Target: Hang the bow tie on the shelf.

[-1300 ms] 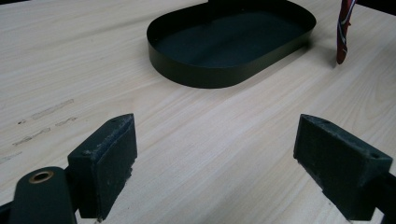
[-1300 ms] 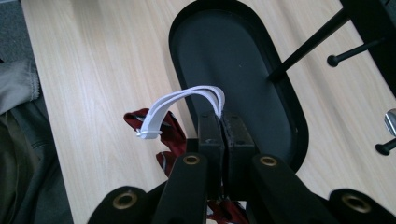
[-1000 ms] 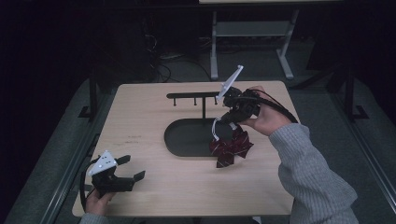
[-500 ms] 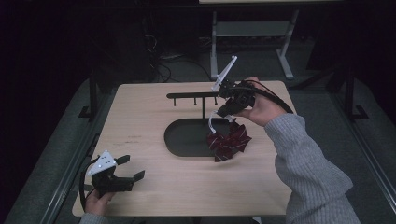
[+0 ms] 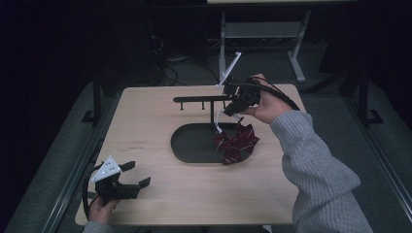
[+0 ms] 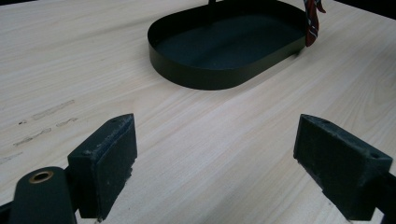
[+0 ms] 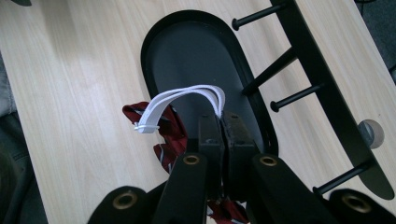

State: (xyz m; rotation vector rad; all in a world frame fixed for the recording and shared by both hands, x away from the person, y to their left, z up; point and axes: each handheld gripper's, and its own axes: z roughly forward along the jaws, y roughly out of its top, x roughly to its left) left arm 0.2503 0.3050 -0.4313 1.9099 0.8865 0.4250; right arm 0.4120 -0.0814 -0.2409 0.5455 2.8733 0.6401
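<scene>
A red striped fabric piece [image 5: 237, 143] hangs by a white loop [image 5: 219, 121] over the right end of the black oval tray [image 5: 187, 145]. My right gripper [image 5: 228, 112] is shut on that loop, just right of the stand's upright post and below its peg bar [image 5: 201, 99]. In the right gripper view the jaws [image 7: 223, 119] pinch the white loop [image 7: 187, 95], with the red fabric [image 7: 170, 128] below and the peg bar [image 7: 322, 93] to the right. My left gripper [image 5: 139, 174] rests open at the table's near left corner, empty [image 6: 215, 163].
The wooden table [image 5: 145, 121] has bare surface left of and in front of the tray [image 6: 205, 77]. Several pegs [image 7: 292, 99] stick out from the bar over the tray. A metal desk frame [image 5: 262, 34] stands on the floor beyond the far edge.
My right gripper has carried the red fabric a little away from me and leftward, closer to the post and peg bar. The left gripper has stayed put.
</scene>
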